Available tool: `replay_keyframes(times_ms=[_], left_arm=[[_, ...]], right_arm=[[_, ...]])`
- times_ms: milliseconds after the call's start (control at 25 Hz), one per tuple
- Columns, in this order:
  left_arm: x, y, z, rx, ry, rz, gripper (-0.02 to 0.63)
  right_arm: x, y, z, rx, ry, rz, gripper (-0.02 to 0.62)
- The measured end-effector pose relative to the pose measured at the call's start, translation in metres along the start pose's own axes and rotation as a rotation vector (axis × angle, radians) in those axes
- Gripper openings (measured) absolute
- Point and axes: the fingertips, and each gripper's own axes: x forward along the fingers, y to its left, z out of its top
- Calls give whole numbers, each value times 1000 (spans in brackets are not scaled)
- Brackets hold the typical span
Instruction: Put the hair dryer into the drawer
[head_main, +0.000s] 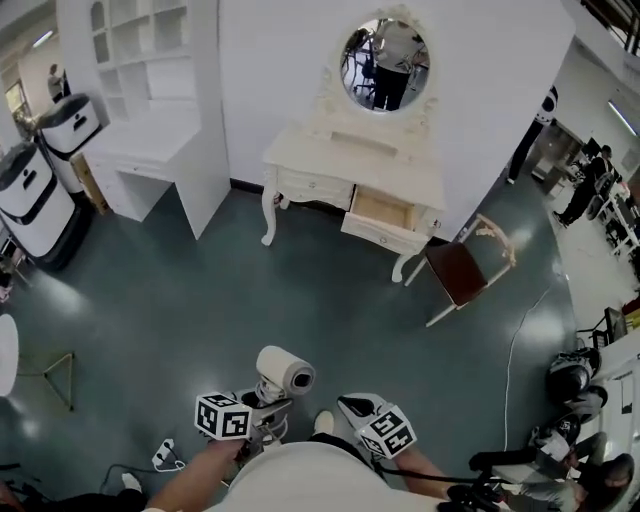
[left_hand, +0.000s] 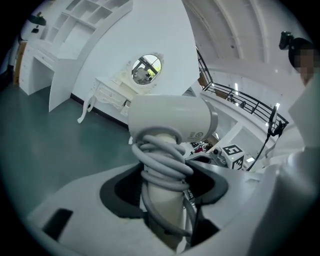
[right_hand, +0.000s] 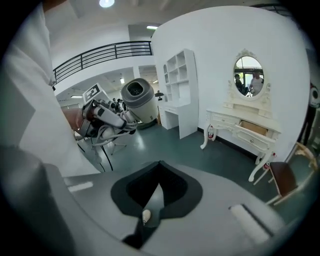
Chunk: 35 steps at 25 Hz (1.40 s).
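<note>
While standing well back from the table (head_main: 350, 165), close that gap first and leave the placing for later. Left gripper (head_main: 262, 398) clamped on the handle of the dryer (head_main: 285, 375), with the cord (left_hand: 161, 162) wound round that handle and seemingly pinched in with it. Barrel up and forward of the jaws. Right gripper (head_main: 350, 405) empty, jaws pressed together, held just beside the left. Drawer (head_main: 383, 214) already pulled out at the table's right end, well apart from the dryer across the floor (head_main: 200, 300).

Walk up to face the drawer front squarely, not from an angle. Mind the chair (head_main: 460, 270) just beside the drawer's right corner, and come in from the left of it to avoid catching a leg.

Squeeze firmly all the way. A round handle gripped over cord coils, with a heavy barrel above, looks likely to twist or slide in the pads. Hold the wrist steady and avoid swinging the barrel.

Once over the drawer, turn the dryer so as to lay its long side along the drawer's width, probably the only way to fit barrel and handle together. Lower slowly, barrel clear of the drawer front and of the tabletop edge above. Ease the jaws apart only with the dryer resting on the drawer bottom, never from a height.

Check for loose cord loops hanging over the front before drawing back. Use the free right gripper to steady the drawer front if needed.
</note>
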Motion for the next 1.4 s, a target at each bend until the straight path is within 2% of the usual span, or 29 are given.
replay_keyframes(times_ms=[120, 280, 360, 400, 720, 880, 1120, 1400], left_arm=[[27, -13, 18, 20, 24, -10, 259], [63, -21, 36, 37, 42, -4, 259], [85, -25, 42, 40, 50, -3, 259], [96, -26, 47, 44, 54, -3, 259], [161, -27, 80, 58, 52, 28, 259], [179, -28, 93, 46, 59, 35, 259], [201, -12, 123, 56, 84, 34, 259], [237, 25, 182, 69, 113, -22, 259]], right_arm=[[-16, -29, 0, 42, -27, -15, 0], [-30, -67, -1, 34, -50, -36, 7], [-38, -88, -5, 39, -56, -48, 70], [-41, -100, -8, 42, -57, -54, 77], [-49, -172, -31, 83, -61, -52, 80], [-51, -193, -33, 103, -62, -47, 74], [-41, -231, -17, 134, -76, -71, 69], [-26, -283, 25, 165, -78, -152, 61]])
